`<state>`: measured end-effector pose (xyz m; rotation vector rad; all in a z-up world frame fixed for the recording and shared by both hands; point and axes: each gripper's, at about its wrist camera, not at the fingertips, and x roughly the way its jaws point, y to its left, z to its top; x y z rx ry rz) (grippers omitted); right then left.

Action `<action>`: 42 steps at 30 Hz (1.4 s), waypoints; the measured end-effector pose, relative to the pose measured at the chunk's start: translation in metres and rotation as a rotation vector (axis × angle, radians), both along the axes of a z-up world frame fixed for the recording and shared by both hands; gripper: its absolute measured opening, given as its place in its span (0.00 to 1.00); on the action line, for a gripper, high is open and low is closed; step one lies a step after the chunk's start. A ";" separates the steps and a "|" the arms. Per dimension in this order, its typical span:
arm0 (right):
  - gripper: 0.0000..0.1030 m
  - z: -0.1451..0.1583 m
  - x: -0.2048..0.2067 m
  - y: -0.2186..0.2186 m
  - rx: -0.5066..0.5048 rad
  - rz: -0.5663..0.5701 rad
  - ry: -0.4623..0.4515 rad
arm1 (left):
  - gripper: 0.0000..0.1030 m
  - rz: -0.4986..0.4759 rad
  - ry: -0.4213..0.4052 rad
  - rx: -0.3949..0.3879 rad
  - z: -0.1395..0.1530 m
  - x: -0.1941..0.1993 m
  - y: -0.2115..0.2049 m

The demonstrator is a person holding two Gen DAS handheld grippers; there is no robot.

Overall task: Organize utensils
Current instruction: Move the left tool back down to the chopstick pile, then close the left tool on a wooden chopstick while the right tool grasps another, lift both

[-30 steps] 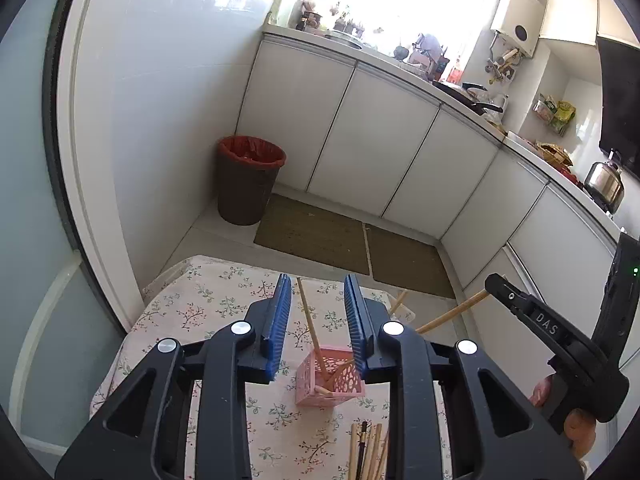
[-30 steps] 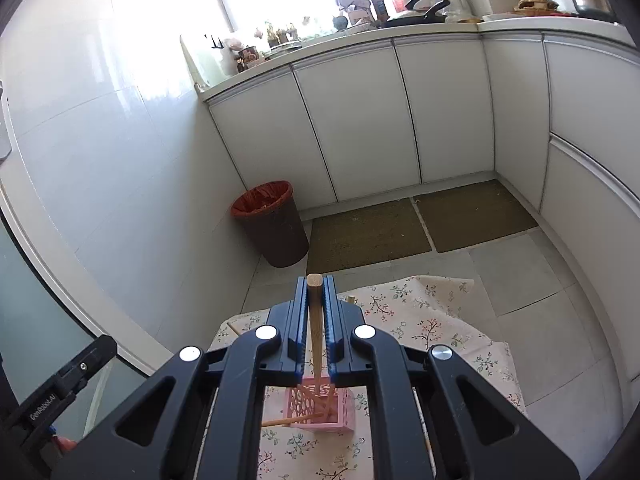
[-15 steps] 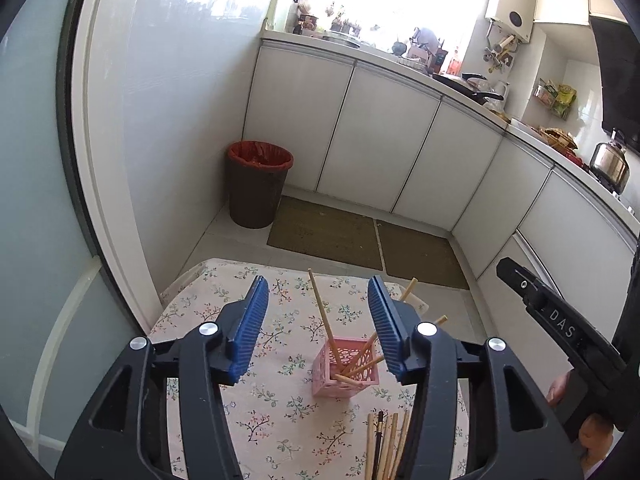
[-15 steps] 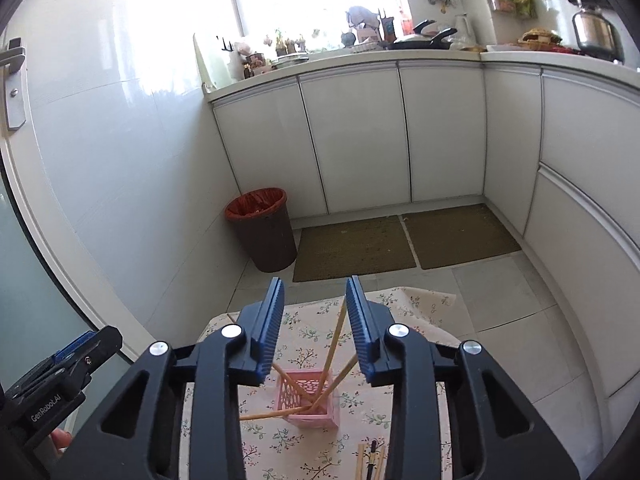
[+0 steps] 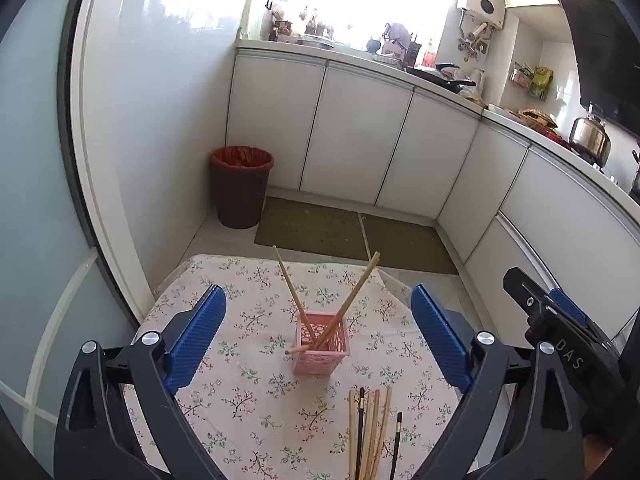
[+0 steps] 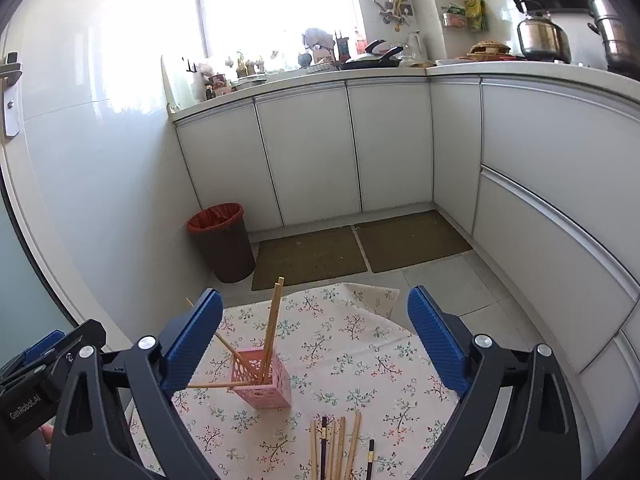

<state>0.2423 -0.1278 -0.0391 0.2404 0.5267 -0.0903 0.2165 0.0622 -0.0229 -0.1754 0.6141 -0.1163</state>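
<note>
Left wrist view. The left tongs are spreading, their blue pads wide apart and pressing on nothing. The pink basket stands upright on the flowered worktop, in the gap between the pads but clear of both. Two wooden chopsticks lean out of the basket, one tilted left and one tilted right, so that they form a V; a third lies low, its tip poking over the basket's left rim. Nearer the camera than the basket, a bundle of loose chopsticks, most of them pale wood and two dark, lies flat on the worktop. To the right of the basket, part of the right tongs shows at the frame edge. Beyond the basket, on the floor, stand a brown bin with a red liner and two green mats before white cupboards.

Right wrist view. The right tongs are also spreading, with nothing pressed between the pads. The basket stands left of centre, closer to the left pad. One chopstick rises nearly upright from it, another slants back to the left, and a third juts sideways to the left. The loose chopsticks lie in front of the basket. Left of the basket, the body of the left tongs shows at the frame edge.
</note>
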 end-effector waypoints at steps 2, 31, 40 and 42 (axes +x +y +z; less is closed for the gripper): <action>0.91 -0.006 -0.007 -0.008 0.003 -0.022 0.003 | 0.89 -0.011 0.015 0.010 -0.006 -0.003 -0.005; 0.94 -0.185 -0.032 -0.127 0.146 -0.163 0.557 | 0.24 -0.058 0.660 0.224 -0.256 0.081 -0.114; 0.94 -0.191 -0.024 -0.130 0.108 -0.148 0.571 | 0.18 -0.028 0.711 0.230 -0.283 0.095 -0.117; 0.94 -0.193 -0.021 -0.132 0.110 -0.151 0.578 | 0.18 -0.036 0.719 0.224 -0.286 0.097 -0.116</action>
